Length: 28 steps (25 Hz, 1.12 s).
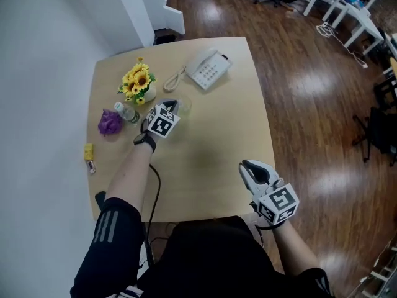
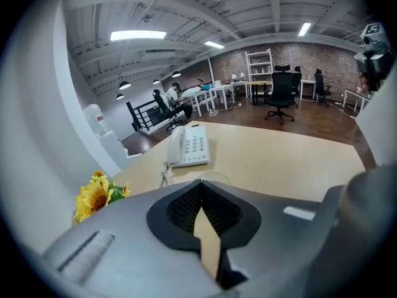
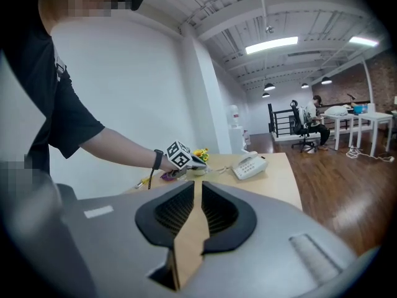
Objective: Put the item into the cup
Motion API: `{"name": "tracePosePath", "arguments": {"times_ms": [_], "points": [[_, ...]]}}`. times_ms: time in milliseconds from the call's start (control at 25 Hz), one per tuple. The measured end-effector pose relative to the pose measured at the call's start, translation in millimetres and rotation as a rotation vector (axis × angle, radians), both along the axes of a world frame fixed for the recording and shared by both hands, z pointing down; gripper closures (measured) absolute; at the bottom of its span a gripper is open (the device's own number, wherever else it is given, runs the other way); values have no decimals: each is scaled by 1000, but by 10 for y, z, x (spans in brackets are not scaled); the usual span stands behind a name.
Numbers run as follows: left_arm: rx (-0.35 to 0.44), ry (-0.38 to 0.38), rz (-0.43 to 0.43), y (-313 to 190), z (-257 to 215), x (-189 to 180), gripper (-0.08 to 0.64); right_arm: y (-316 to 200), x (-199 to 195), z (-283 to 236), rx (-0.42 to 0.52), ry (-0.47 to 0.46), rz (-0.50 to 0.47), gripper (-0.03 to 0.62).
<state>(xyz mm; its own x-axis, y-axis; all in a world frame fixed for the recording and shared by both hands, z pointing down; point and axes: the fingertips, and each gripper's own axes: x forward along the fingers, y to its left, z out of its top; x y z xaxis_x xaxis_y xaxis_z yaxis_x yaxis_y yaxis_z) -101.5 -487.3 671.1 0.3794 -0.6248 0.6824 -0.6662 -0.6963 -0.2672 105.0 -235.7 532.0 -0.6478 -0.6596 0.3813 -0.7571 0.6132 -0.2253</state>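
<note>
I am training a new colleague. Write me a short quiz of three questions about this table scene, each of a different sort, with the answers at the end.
1. True or false: the jaws of the left gripper stand wide apart.
2. In the head view, which thing lies on the table to the right of the sunflowers?
A. a telephone
B. a laptop
C. a plate
3. What is between the jaws of the right gripper?

Key
1. False: the jaws are together.
2. A
3. Nothing: the jaws are shut and empty.
</note>
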Motion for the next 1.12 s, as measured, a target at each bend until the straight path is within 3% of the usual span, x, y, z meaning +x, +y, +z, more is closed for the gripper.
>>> {"name": "tracePosePath", "arguments": {"times_ms": [400,600,920,1120], "points": [[-77,-15,-8,-112,345,82,557,165,45,176,-54,7,40,545],[-83,-13,4,-97,325,84,519,192,3,197,-65,2,38,545],[-41,112,10,144,-2,31,497,73,-124,33,-35,-18,34,546],[46,293,41,524,-799,33,487,29,-172,-159,9,-24,41,545]]}}
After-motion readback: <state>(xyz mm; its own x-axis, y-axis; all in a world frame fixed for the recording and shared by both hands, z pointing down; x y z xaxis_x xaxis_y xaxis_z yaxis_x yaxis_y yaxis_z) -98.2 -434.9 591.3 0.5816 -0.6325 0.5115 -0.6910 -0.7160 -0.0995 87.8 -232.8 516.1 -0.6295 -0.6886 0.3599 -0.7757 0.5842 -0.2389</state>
